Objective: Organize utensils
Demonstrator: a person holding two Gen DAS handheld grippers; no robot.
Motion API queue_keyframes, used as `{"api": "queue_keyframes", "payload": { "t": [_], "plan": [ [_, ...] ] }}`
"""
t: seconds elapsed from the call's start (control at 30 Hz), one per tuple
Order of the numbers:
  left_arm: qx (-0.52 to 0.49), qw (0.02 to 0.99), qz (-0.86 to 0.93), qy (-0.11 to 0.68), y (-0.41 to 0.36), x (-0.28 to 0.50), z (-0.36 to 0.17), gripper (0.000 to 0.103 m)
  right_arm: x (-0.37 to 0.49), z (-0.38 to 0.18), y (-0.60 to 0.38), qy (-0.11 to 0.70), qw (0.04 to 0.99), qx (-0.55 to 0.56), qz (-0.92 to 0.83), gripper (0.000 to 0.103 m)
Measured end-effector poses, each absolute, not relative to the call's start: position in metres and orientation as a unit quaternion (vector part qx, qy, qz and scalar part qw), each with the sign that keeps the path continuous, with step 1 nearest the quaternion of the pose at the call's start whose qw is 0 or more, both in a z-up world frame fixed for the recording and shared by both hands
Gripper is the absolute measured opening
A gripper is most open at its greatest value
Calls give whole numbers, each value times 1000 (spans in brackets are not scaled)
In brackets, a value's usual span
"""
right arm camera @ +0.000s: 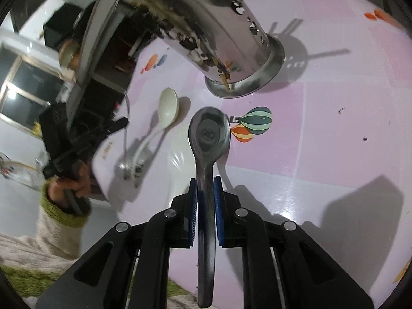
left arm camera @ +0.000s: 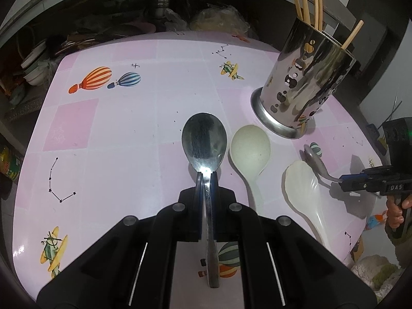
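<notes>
My left gripper (left arm camera: pixel 206 177) is shut on the neck of a shiny steel spoon (left arm camera: pixel 204 139), held just above the table with its bowl pointing ahead. My right gripper (right arm camera: pixel 206 180) is shut on the handle of a dull grey spoon (right arm camera: pixel 208 131). The left wrist view shows this gripper (left arm camera: pixel 345 180) at the right edge with that grey spoon (left arm camera: pixel 314 157). A cream plastic spoon (left arm camera: pixel 249 152) (right arm camera: pixel 168 108) lies between them on the table. A white rice paddle (left arm camera: pixel 303 188) lies under the grey spoon. The steel utensil holder (left arm camera: pixel 306 77) (right arm camera: pixel 247 77) with chopsticks (left arm camera: pixel 305 0) stands behind them.
The table (left arm camera: pixel 116 128) has a pink checked cover printed with balloons and planes. Stacked bowls (left arm camera: pixel 33 69) and clutter sit beyond its far left edge. A hand (right arm camera: pixel 69 182) with a green cuff holds the left gripper (right arm camera: pixel 123 123) off the table's left side.
</notes>
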State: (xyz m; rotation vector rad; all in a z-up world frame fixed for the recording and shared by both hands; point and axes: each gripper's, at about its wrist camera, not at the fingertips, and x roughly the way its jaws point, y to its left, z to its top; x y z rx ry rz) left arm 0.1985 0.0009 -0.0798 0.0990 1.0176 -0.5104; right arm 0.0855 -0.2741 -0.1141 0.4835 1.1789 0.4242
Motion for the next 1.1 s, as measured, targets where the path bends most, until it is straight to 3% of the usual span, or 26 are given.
{"api": "queue_keyframes", "payload": {
  "t": [0.27, 0.73, 1.1],
  "plan": [
    [43, 841, -243, 481, 3, 199, -82, 4, 88, -117, -237, 572, 800, 76, 166, 13],
    [30, 839, -246, 485, 8, 200, -90, 4, 108, -117, -215, 591, 792, 20, 150, 15],
    [22, 841, -248, 481, 12, 200, -92, 4, 138, -115, -206, 594, 792, 33, 138, 44]
  ]
}}
